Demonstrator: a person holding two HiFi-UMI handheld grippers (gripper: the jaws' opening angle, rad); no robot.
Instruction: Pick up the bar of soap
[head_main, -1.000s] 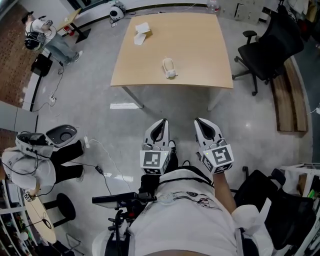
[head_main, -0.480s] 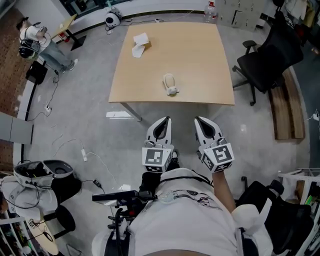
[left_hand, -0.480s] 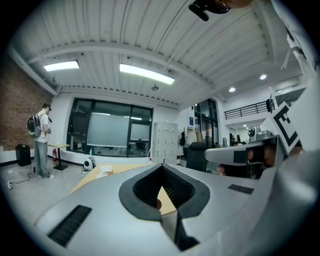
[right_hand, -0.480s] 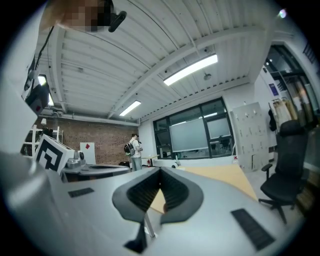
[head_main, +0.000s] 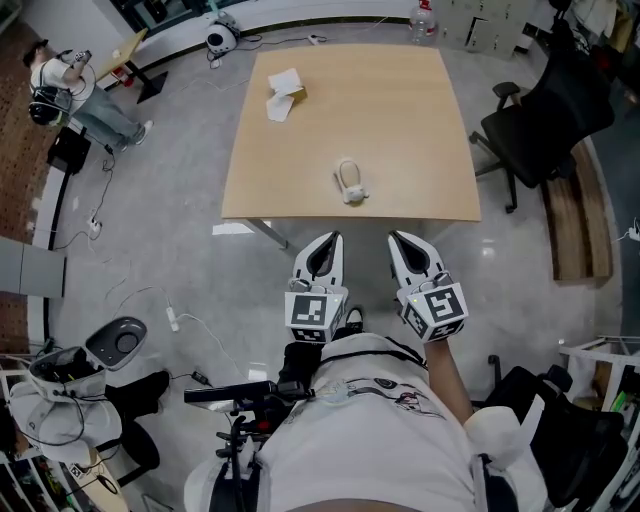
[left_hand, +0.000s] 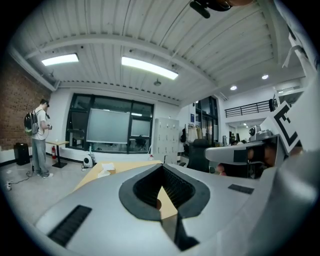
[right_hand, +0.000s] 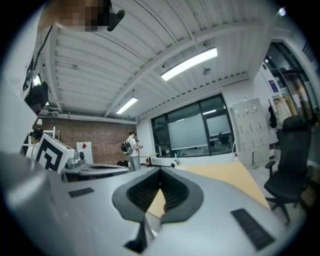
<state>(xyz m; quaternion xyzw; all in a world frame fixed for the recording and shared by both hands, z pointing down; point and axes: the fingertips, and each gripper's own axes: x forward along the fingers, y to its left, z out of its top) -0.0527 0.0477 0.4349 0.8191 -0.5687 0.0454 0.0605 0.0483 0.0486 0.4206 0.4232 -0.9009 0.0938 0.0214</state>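
Clearly, the person is standing back from the worktop (head_main: 400, 120), on the grey floor (head_main: 180, 220), and is holding both tools low and close to the body, side by side and pointing forward at the near edge; the left gripper (head_main: 323, 250) is sitting clenched with nothing in it, its ribbed pads meeting at the tips and only a sliver of the wooden top showing through the notch behind them, and the right gripper (head_main: 404, 250) is doing the same (its own view is showing the pads pressed together on nothing). The bar of soap (head_main: 349, 181) is lying on the worktop close to the near edge, roughly in line with the gap between the two grippers and well apart from both; it is looking pale and rounded, with a small lump at its near end that is too small to make out. A white paper or small box (head_main: 283, 86) is resting far off toward the back left corner, so nothing is crowding the soap. I judge that the grippers are being carried shut and tucked in simply because this is the approach, with no reach begun; being near the edge, the soap is sitting where either arm could be getting to it without leaning over the top; whichever gripper is going for it will be needing to spread its jaws first, and the rounded, likely slick shape is probably calling for a grip across the narrower sides, lest it be slipping out.
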